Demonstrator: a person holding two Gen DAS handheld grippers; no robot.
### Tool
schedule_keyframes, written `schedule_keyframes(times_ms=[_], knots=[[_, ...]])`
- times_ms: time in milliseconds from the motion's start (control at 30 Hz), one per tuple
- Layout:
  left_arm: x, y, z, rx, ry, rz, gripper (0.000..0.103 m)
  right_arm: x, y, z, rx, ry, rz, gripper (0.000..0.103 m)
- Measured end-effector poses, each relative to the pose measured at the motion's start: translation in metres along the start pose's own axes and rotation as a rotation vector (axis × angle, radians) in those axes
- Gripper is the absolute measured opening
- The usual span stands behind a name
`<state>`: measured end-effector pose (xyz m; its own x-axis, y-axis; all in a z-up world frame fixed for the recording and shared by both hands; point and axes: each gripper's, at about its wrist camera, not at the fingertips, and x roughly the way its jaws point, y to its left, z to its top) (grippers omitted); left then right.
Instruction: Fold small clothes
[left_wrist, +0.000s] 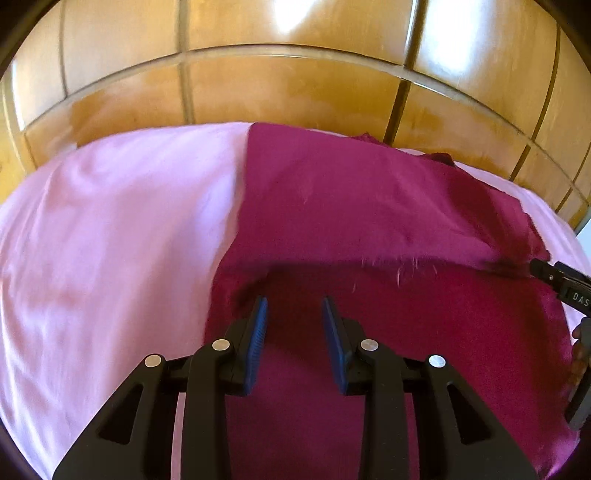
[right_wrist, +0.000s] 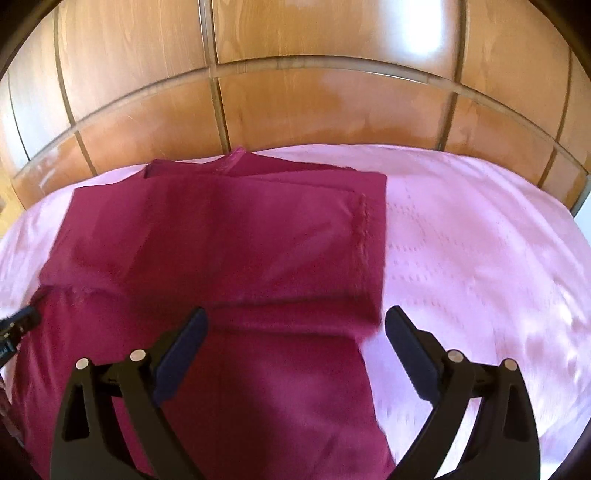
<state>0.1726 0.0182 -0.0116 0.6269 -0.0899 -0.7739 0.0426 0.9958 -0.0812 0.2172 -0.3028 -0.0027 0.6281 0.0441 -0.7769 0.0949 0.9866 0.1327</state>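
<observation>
Maroon cloth (right_wrist: 221, 240) folded (pink sheet (right_wrist: 480, 240)), grippers empty

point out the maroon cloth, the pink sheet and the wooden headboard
maroon cloth (right_wrist: 229, 236), right wrist view, middle of the folded upper layer
pink sheet (left_wrist: 110, 229), left wrist view, bare stretch left of the cloth
wooden headboard (right_wrist: 314, 107), right wrist view, centre panel behind the bed

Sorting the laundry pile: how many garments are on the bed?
1: a magenta cloth lying partly folded on the pink sheet, below both grippers and in front of the wooden headboard. Anything beneath its layers is hidden.
</observation>
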Motion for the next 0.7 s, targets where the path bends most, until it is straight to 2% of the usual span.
schedule_keyframes(times_ms=[133, 333, 567, 700], knots=[[-0.024, 0.011, -0.03, -0.016, 0.002, 0.025, 0.03, -0.02, -0.003, -0.025, 0.013, 0.029, 0.051, 0.096], [-0.059, 0.016, -0.061, 0.018, -0.026, 0.066, 0.03, -0.043, -0.008, -0.061, 0.01, 0.055, 0.089, 0.096], [-0.078, 0.022, -0.089, 0.032, -0.014, 0.058, 0.03, -0.07, -0.017, -0.094, 0.017, 0.08, 0.122, 0.096], [-0.084, 0.021, -0.106, 0.06, -0.015, 0.079, 0.03, -0.079, -0.023, -0.107, 0.018, 0.101, 0.137, 0.096]])
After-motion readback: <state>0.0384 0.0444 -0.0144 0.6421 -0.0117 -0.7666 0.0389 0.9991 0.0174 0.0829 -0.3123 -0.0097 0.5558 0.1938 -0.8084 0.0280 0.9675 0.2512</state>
